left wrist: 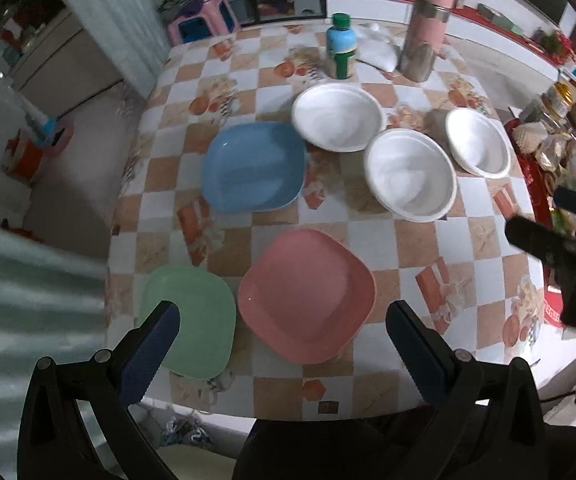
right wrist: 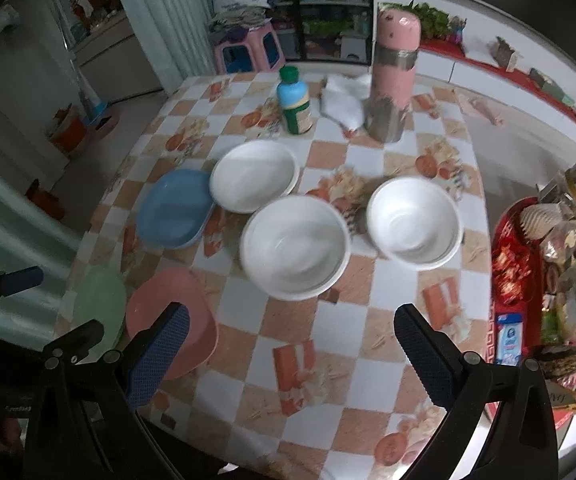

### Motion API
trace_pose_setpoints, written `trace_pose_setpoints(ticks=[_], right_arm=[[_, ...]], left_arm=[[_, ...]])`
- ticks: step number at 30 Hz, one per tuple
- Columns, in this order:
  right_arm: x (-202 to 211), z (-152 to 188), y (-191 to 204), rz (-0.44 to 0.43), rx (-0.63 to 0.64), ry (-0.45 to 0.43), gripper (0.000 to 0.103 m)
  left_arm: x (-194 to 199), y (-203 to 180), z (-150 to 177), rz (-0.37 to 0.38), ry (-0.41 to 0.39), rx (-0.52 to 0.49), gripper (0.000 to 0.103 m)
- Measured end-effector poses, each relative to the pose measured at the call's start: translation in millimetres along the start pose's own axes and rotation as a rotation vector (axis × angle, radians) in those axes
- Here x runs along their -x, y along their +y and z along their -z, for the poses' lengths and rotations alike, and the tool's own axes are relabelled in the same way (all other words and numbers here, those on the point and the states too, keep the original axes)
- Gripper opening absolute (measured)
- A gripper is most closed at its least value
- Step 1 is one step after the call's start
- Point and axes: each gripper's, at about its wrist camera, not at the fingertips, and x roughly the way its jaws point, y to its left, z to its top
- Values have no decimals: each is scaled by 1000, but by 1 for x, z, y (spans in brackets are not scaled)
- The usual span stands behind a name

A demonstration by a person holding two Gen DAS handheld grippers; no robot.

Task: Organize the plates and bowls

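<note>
1. The left wrist view shows all three plates whole on the checked tablecloth [left wrist: 419, 248]: blue plate [left wrist: 252, 167] at 11 o'clock, pink plate [left wrist: 305, 295] at centre, green plate [left wrist: 192, 322] at 8 o'clock.
2. The right wrist view centres the three white bowls [right wrist: 295, 246], with the plates squeezed toward 8 o'clock.
3. Only the right view shows the red snack tray [right wrist: 505, 240] at 3 o'clock.
4. The left gripper [left wrist: 282, 350] and right gripper [right wrist: 291, 354] both have their fingers spread apart, empty.

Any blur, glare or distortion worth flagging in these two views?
Left wrist: fisheye bends the table edge; curtain at left smeared. Right wrist: dark vignette in the corners, soft glare inside the white bowls, green plate blurry.
</note>
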Motion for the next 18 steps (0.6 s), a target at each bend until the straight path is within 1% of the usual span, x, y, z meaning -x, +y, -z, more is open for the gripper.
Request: trace_pose_setpoints(ticks=[3,5,7,9,11,13,18], right_arm=[[-2,-1,6,4,39,24,103],[3,-3,8,24,58,16,103],[5,-7,7,43,55,9,103],[6,-11,6,65,31,4,103],[7,-15,6,81,3,2,103],[6,-18,9,95,-18,5,103],[2,-23,24,127,-37,28,103]], left_arm=[[-2,-1,-9,12,-3,-8,103],[-3,-5,-17,20,-15,-43,103],[-3,-6,-24,28,-25,-82,103],[-5,-2,-30,41,-26,-100,103],[-8,6,-36,49,-21,-97,103],[-13,16,-41,77,-11,-91,103],[-19,38,-47,99,-10,-70,103]])
